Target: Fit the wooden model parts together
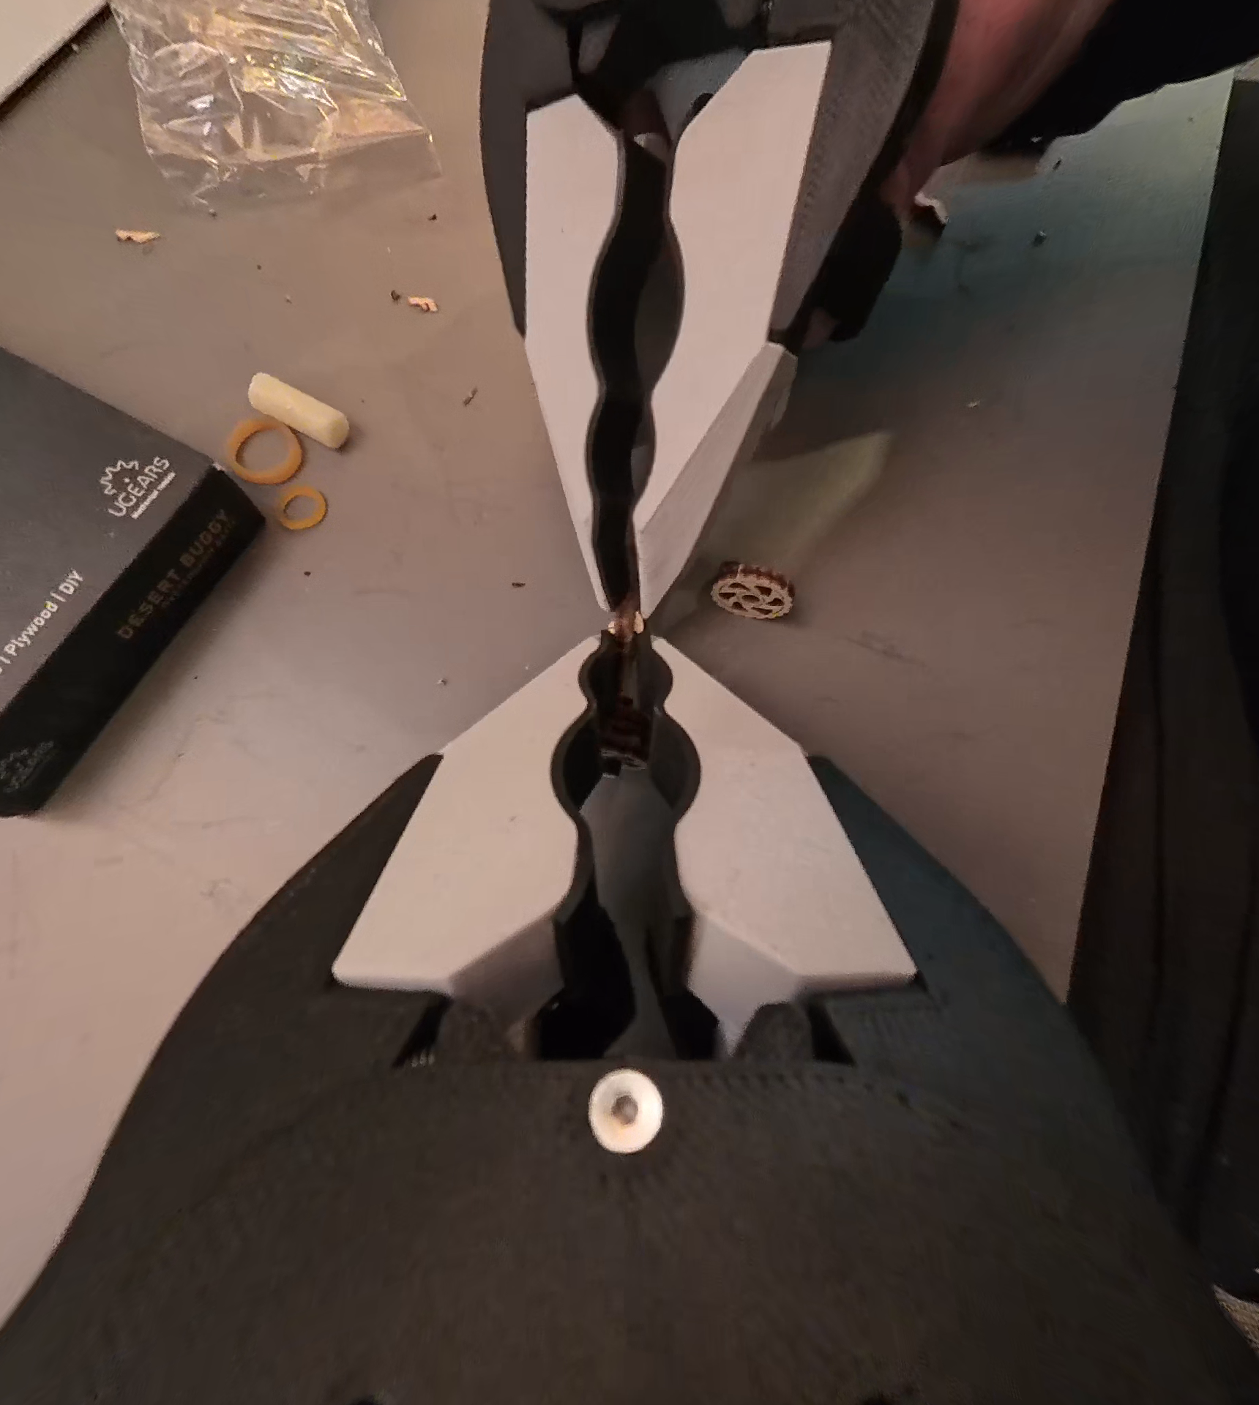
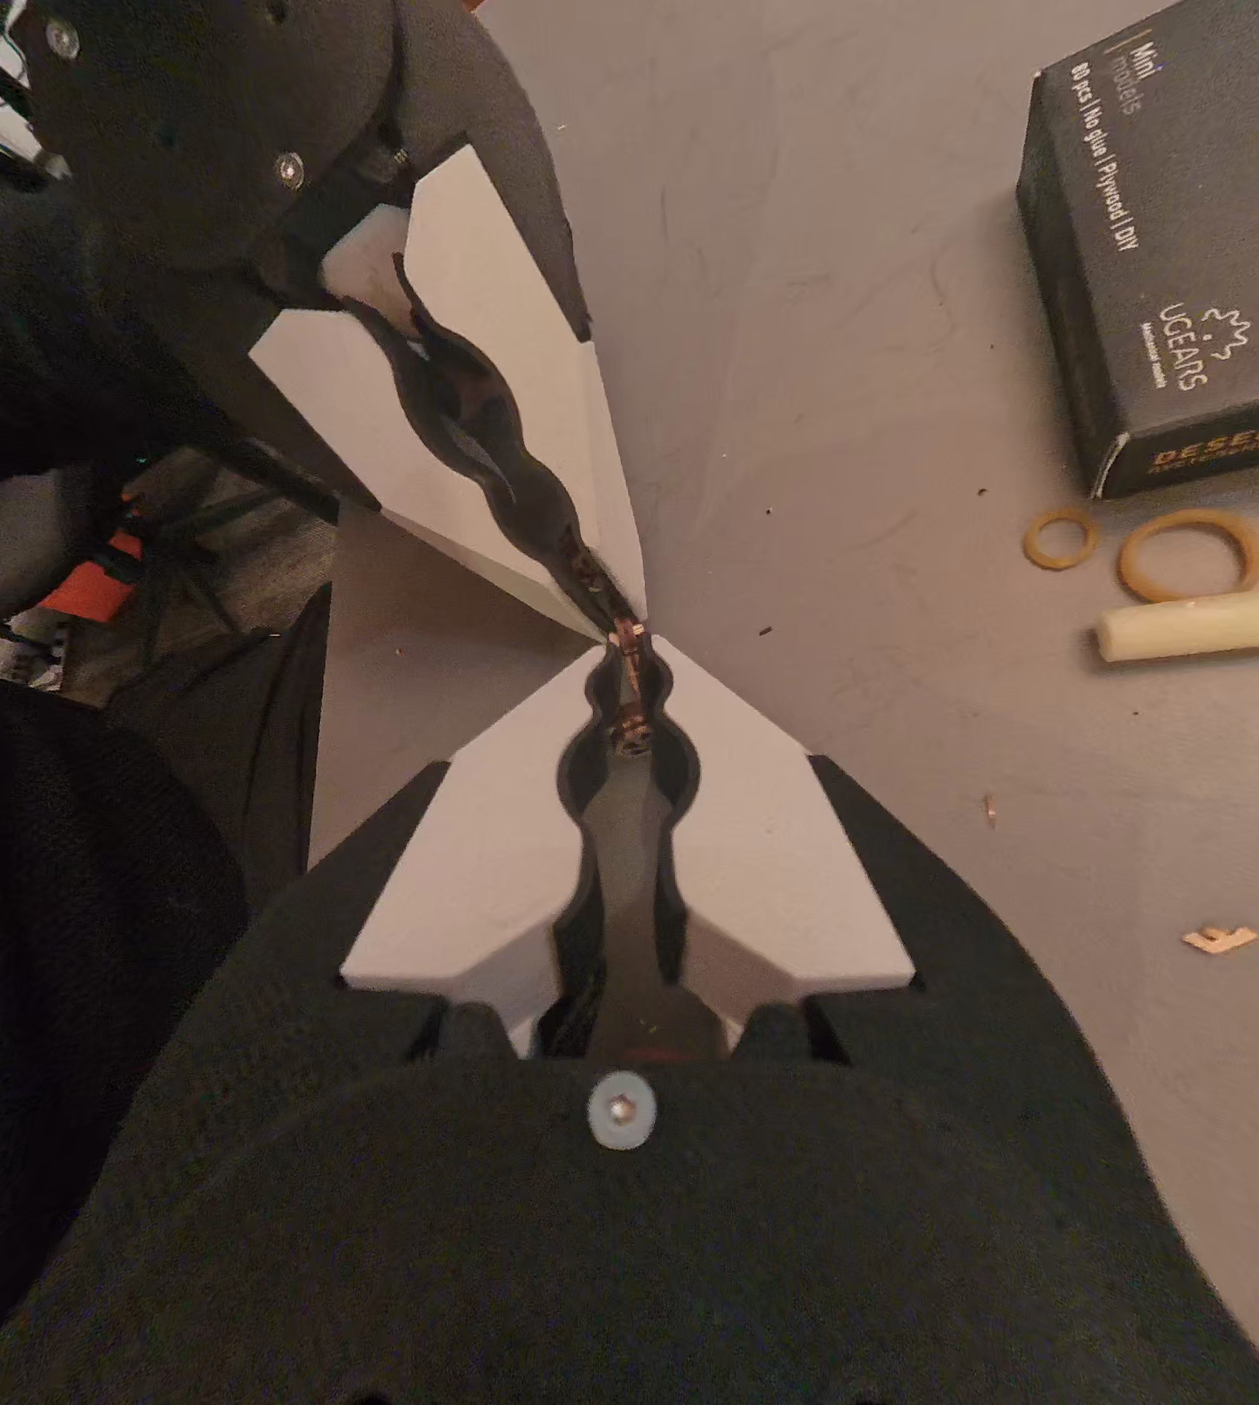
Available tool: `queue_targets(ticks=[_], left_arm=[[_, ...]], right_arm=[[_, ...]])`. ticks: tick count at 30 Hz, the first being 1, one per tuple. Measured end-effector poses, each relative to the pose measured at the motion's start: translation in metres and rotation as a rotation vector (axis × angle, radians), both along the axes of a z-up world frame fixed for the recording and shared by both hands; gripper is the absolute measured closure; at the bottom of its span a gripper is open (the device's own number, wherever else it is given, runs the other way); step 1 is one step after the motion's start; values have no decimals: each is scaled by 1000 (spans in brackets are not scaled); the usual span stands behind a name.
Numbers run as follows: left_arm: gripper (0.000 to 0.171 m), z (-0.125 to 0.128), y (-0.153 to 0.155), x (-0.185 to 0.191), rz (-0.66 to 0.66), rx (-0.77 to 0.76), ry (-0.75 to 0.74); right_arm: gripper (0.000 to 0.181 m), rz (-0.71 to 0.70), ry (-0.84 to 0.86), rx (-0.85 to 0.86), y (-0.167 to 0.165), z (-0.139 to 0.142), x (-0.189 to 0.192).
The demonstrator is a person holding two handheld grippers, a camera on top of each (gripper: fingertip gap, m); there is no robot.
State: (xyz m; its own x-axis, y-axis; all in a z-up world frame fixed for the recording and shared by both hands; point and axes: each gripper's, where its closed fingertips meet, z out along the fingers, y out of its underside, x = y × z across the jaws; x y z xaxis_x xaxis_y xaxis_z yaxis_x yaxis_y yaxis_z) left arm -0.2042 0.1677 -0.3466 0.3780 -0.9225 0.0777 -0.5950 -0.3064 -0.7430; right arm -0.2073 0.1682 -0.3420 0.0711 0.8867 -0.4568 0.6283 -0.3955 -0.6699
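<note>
Wooden parts (image 1: 623,703) meet between both clamped tongs (image 2: 630,654).

Small brown wooden part (image 1: 623,715) pinched on edge, tip apparently touching second wooden piece (image 1: 626,625), toothed wooden wheel (image 1: 752,594) flat on table

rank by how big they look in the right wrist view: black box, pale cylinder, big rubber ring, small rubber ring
1. black box, largest by far
2. pale cylinder and big rubber ring: the stick is longer and the ring wider, too close to rank
3. small rubber ring, smallest
</note>
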Motion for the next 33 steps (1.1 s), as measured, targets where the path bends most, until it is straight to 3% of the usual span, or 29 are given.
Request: queue_targets(ticks=[14, 19, 21, 29, 33], left_arm=[[171, 0, 6, 1, 48, -125, -57], [170, 1, 5, 1, 45, -266, -127], [171, 1, 2, 4, 42, -324, -147], [170, 1, 6, 2, 86, -455, -203], [170, 1, 6, 2, 82, -499, -214]], right_arm=[[179, -58, -5, 55, 6, -1, 0], [175, -49, 18, 88, 7, 2, -1], [168, -22, 2, 157, 7, 2, -1], [177, 152, -73, 580, 4, 4, -1], [178, 193, -116, 713, 11, 5, 2]])
